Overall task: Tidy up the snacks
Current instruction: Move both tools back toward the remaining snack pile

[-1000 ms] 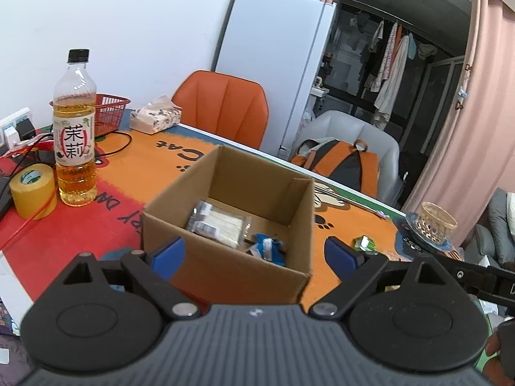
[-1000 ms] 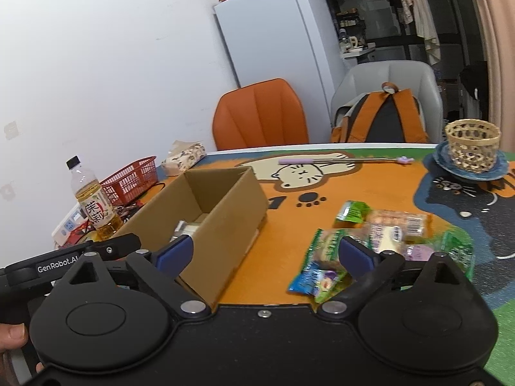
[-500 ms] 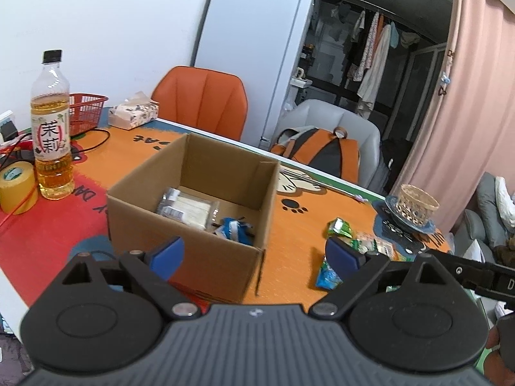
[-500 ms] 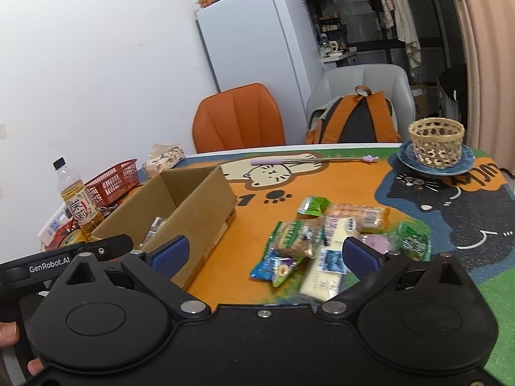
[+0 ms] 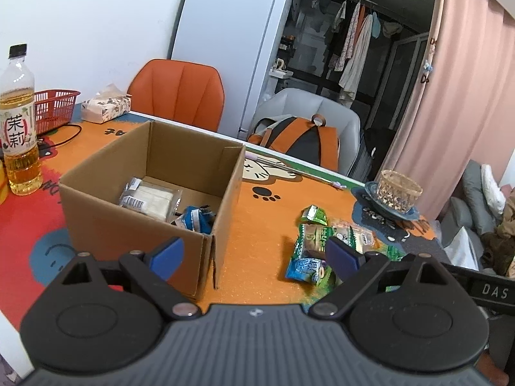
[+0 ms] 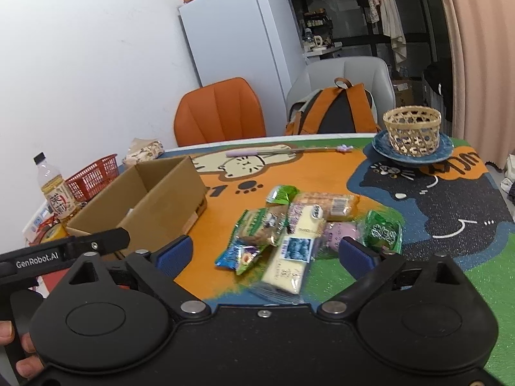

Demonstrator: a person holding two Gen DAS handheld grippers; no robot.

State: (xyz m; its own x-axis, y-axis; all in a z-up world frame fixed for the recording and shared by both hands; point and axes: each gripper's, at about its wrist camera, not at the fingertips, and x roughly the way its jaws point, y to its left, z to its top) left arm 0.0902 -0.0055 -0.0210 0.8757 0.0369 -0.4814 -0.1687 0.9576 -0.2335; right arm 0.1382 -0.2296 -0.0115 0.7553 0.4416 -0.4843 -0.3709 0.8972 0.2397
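One cardboard box (image 5: 151, 189) stands on the table (image 5: 257, 225) with two snack packs inside: a clear pack (image 5: 149, 197) with a barcode and a blue pack (image 5: 194, 218). Just beside the box lies a pile of snacks (image 6: 302, 225), about seven packs, some green, one pale long one with a blue label. One bottle (image 5: 17, 122) reads 茉莉. One woven basket (image 6: 412, 133) sits on one blue plate (image 6: 447, 148). The left gripper (image 5: 254, 254) has its fingers wide apart, holding nothing. The right gripper (image 6: 265, 252) has just been closing a little; its fingers are wide apart over the pile, gripping nothing. The left tool reads "GenRobot.AI"
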